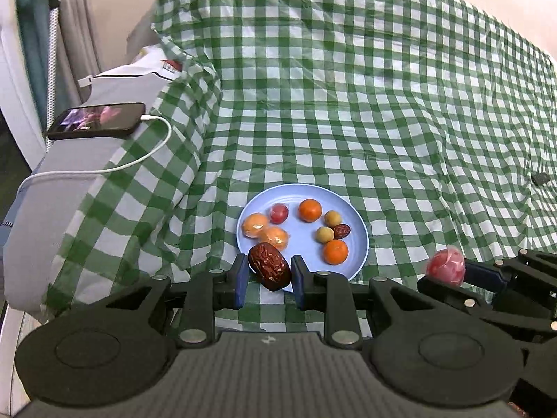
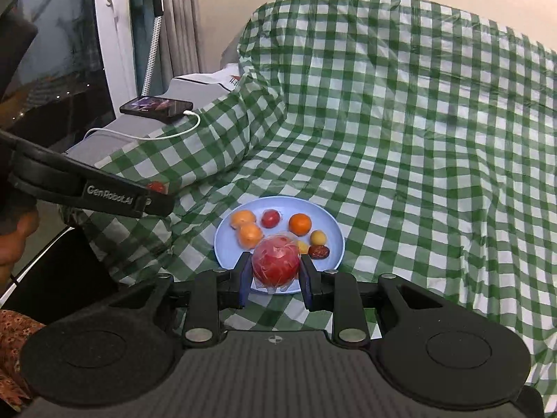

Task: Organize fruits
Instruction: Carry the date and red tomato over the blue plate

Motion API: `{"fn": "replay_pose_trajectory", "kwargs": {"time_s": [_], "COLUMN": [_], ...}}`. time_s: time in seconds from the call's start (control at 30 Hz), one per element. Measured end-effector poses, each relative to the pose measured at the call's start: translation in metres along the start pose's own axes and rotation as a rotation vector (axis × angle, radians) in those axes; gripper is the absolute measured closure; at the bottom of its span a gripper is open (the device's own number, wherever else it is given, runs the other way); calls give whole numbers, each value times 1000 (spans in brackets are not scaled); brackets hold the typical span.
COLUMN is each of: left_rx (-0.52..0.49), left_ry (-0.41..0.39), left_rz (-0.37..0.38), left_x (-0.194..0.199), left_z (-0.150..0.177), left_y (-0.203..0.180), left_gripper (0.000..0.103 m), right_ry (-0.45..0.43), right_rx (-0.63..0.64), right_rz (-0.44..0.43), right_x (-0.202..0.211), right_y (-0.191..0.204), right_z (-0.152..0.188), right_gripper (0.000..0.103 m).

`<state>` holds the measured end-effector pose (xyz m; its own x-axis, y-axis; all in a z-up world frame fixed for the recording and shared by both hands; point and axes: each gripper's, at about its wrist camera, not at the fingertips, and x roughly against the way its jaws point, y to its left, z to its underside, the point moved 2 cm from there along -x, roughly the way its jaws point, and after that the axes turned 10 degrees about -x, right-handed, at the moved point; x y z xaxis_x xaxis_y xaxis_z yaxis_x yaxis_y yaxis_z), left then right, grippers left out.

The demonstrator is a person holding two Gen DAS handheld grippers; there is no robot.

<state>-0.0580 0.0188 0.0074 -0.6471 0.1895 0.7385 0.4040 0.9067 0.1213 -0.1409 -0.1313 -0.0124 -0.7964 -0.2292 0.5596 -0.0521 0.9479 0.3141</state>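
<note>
A light blue plate (image 1: 351, 216) lies on the green checked cloth and holds several fruits: oranges (image 1: 310, 209), wrapped orange fruits (image 1: 256, 224), a small red fruit (image 1: 279, 213), yellow balls (image 1: 324, 234) and a small date (image 1: 342, 231). My left gripper (image 1: 269, 271) is shut on a big wrinkled red date (image 1: 269, 266) above the plate's near rim. My right gripper (image 2: 275, 271) is shut on a wrapped red fruit (image 2: 275, 261) above the plate's (image 2: 226, 240) near edge; it also shows in the left wrist view (image 1: 446, 266).
A phone (image 1: 97, 121) on a white charging cable (image 1: 153, 153) lies on a grey raised surface at the left. The cloth (image 1: 383, 104) rises over a bulge behind the plate. A small dark object (image 1: 540, 178) lies at the far right.
</note>
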Motion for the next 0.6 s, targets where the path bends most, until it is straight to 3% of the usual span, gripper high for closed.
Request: {"fn": "replay_pose_trajectory", "kwargs": {"time_s": [0.4,0.6], "left_rx": [-8,-11], "left_ry": [-9,6], "left_rz": [4,19], "left_x": [3,-6], "left_z": [3,-6], "left_y": [-3,-3], "left_gripper": [74,74], "right_ry": [5,74], "right_rx": [-6,-38], "right_rz": [13,35], "right_x": [-2,-22], "right_y": [2,-3], "right_z": [3,-5], "right_gripper": [73,73]}}
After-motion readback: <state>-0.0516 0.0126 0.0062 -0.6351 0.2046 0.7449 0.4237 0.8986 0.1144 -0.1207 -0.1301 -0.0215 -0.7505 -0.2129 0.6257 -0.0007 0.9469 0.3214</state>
